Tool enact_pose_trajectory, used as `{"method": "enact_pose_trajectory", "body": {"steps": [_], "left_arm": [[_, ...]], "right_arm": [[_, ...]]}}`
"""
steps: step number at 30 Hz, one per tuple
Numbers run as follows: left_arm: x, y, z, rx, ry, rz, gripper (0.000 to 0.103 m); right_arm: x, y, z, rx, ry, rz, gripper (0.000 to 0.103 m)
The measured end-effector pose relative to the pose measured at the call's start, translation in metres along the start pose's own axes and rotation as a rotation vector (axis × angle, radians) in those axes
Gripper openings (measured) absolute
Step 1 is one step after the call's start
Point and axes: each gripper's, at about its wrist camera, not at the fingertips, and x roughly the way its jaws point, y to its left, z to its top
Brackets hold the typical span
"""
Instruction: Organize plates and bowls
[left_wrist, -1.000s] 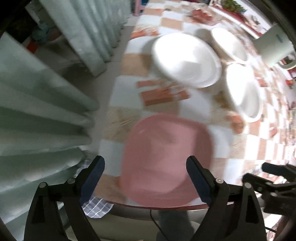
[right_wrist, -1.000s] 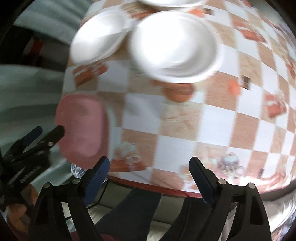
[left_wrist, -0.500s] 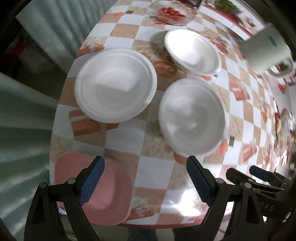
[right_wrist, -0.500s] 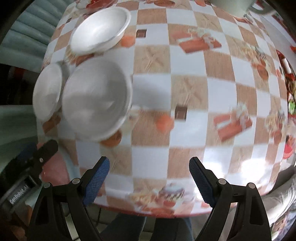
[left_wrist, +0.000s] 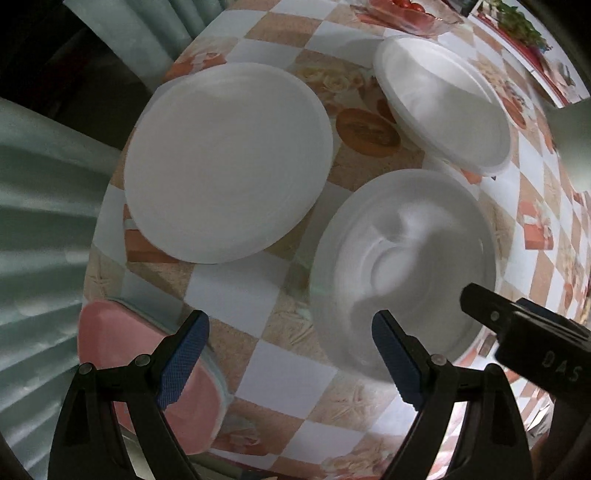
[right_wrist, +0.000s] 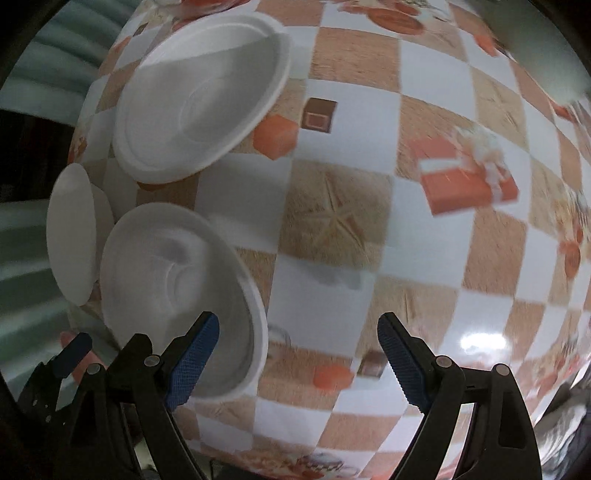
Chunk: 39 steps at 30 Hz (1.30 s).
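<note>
Left gripper (left_wrist: 290, 358) and right gripper (right_wrist: 297, 352) both spread wide and empty above the checkered tablecloth (right_wrist: 336, 229), nothing stacked yet: three white foam bowls (left_wrist: 227, 162) (left_wrist: 402, 273) (left_wrist: 443, 99) and pink plate (left_wrist: 110, 343) separate, all sorting apparently left.

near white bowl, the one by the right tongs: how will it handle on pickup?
The near bowl looks like thin foam: probably very light, and its rim may flex or dent under a hard pinch. On the glossy tablecloth it would likely slide if nudged.
</note>
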Motion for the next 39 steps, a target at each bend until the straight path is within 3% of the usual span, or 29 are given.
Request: {"method": "enact_pose_trajectory", "body": {"steps": [7,12,16,20,27,39], "left_arm": [[0.019,-0.008,0.009,-0.040,0.041,0.003,0.091],[0.031,-0.014,0.014,-0.030,0.054,0.009,0.078],[0.034,-0.018,0.015,-0.019,0.045,0.010,0.076],[0.030,-0.037,0.015,0.098,-0.007,0.071,0.076],[0.031,-0.053,0.003,0.199,-0.027,0.070,0.076],[0.038,-0.092,-0.074,0.448,0.022,0.036,0.076]], "right_arm": [[0.020,0.013,0.017,-0.078,0.013,-0.068,0.089],[0.033,0.024,0.022,-0.101,0.011,-0.096,0.089],[0.037,0.026,0.022,-0.102,0.012,-0.076,0.089],[0.040,0.024,0.015,-0.095,0.011,-0.102,0.098],[0.043,0.009,-0.005,-0.056,0.023,-0.102,0.098],[0.058,-0.021,-0.097,-0.014,0.078,-0.162,0.098]]}}
